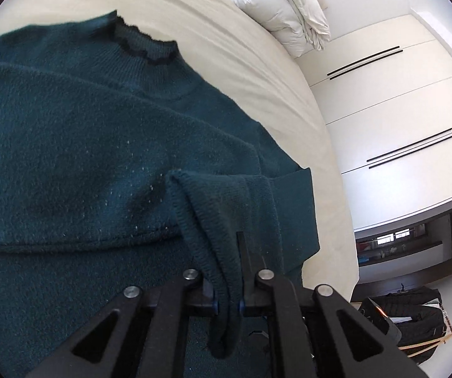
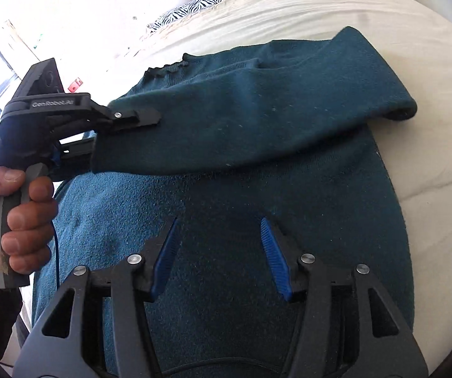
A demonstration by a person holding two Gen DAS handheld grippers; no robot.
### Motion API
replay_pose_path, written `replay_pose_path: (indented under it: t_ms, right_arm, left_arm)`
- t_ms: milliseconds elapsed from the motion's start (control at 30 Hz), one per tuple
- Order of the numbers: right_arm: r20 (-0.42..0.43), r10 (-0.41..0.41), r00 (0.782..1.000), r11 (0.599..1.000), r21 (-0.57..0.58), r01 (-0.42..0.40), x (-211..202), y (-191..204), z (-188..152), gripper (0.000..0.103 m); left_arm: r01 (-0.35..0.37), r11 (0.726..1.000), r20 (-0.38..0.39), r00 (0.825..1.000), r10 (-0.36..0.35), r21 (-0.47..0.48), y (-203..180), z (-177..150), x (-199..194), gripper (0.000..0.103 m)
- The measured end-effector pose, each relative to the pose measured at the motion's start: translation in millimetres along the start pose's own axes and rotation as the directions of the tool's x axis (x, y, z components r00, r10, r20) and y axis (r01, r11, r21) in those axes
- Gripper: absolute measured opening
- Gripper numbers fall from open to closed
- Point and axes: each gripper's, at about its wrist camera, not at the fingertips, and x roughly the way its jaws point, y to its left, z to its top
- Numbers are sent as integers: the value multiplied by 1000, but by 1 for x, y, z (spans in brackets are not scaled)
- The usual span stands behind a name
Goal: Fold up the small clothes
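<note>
Two grippers: both are working one teal sweater (image 2: 226, 220), which is lying spread on the cream bed (image 2: 399, 47).
Right gripper (image 2: 219, 252): nearest of all, it is hovering over the sweater's lower body with its blue pads (image 2: 273, 258) standing apart and nothing between them.
Left gripper (image 1: 227, 302): just above the sweater's middle, its jaws are clamping tight on the ribbed cuff (image 1: 204, 220) of a sleeve, the knit bunching between them.
Hand (image 2: 14, 214): at the sweater's left edge in the right wrist view, it is gripping the left tool's grey handle.
Sleeve (image 2: 257, 110): it is stretching across the sweater's chest, from the shoulder fold at the far side to the pinched cuff.
Collar (image 1: 141, 42): it is sitting at the sweater's far end, pointing up the bed.
Beyond the sweater: a bundled white duvet (image 1: 276, 9) and pale wardrobe doors (image 1: 383, 110) are showing.
Step in hand: by my reading, the sleeve is being folded in over the body.
Next move: it is calling for the cuff to be laid flat and let go, while the free gripper is finding the hem or the other sleeve.
</note>
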Motion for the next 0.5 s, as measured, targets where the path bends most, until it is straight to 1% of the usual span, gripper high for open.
replay_pose_path:
  t_ms: [133, 233, 300, 367, 500]
  right_arm:
    - [12, 19, 1000, 999, 31, -20, 1, -10, -3, 51]
    - [12, 9, 1000, 1000, 24, -9, 5, -8, -2, 51]
    - [14, 9, 1000, 1000, 26, -9, 7, -9, -1, 51]
    - [17, 18, 1000, 999, 33, -18, 7, -11, -2, 51]
    - [24, 28, 999, 999, 43, -29, 2, -18, -4, 51]
  left_arm:
    - [-37, 996, 73, 997, 31, 82, -8, 25, -42, 8]
    - [-67, 993, 115, 992, 55, 100, -1, 42, -69, 8]
    - [-94, 992, 132, 988, 82, 87, 12, 53, -80, 8]
    - [-118, 992, 139, 984, 109, 54, 31, 60, -89, 8]
    - [-145, 989, 120, 982, 147, -21, 70, 63, -90, 8]
